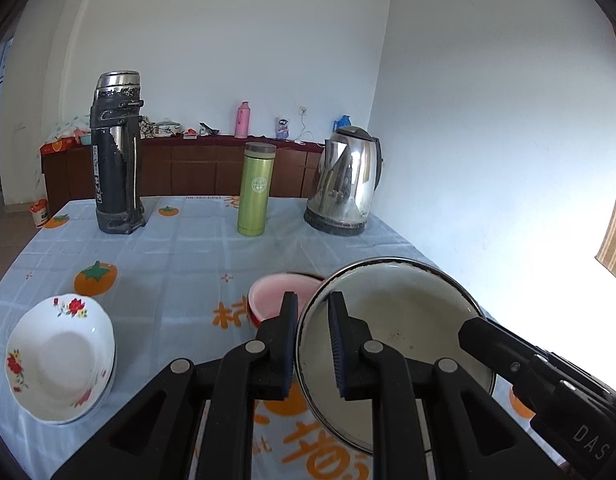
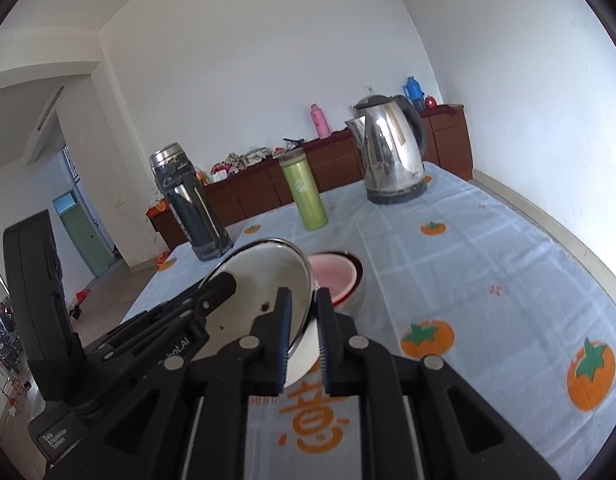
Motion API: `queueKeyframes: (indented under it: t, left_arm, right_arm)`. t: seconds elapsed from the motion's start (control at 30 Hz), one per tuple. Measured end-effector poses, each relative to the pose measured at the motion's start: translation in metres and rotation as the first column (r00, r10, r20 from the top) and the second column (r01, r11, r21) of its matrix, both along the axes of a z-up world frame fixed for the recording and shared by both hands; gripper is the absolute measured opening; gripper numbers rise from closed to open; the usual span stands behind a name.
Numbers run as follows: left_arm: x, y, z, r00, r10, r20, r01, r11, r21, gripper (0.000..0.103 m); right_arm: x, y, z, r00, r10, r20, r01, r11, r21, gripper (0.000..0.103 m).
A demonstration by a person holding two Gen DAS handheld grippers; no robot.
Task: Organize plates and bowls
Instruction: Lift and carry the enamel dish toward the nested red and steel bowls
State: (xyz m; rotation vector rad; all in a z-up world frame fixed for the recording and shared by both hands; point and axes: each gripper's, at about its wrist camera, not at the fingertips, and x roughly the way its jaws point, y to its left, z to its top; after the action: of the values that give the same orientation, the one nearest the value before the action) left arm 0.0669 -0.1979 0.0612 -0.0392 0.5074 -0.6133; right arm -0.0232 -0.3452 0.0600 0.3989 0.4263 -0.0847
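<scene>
Both grippers are clamped on the same white enamel bowl [image 1: 400, 340], one on each side of its rim. The left gripper [image 1: 312, 344] is closed down on the near-left rim, one pad inside the bowl and one outside. The right gripper [image 2: 303, 340] is pinching the opposite rim the same way. The two-sided grip makes sense: the bowl is wide and shallow, and a single pinch on a thin rim would let it swing.

The bowl hangs tilted above the tablecloth [image 1: 179, 256], clear of the surface, just in front of the pink bowl [image 1: 273, 296] with the red outside. It is likely headed for stacking there or on the floral bowls [image 1: 59, 356] stacked at the near-left, well apart from it.

The black flask [image 1: 115, 156], green bottle [image 1: 256, 190] and kettle [image 1: 346, 184] stand in a row at the far edge, out of the carry path.

Risk: uneven motion between the hands could twist the rim out of one pinch.
</scene>
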Motion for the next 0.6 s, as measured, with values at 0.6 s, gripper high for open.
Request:
queueKeyframes:
  t: [0.6]
  left_arm:
    - [0.066,-0.019,-0.009,0.997,0.058,-0.04,-0.059,0.998,-0.021,0.018]
  right_arm:
    - [0.068,-0.019,-0.004,1.0,-0.02,0.001,0.02,0.999,0.032,0.012]
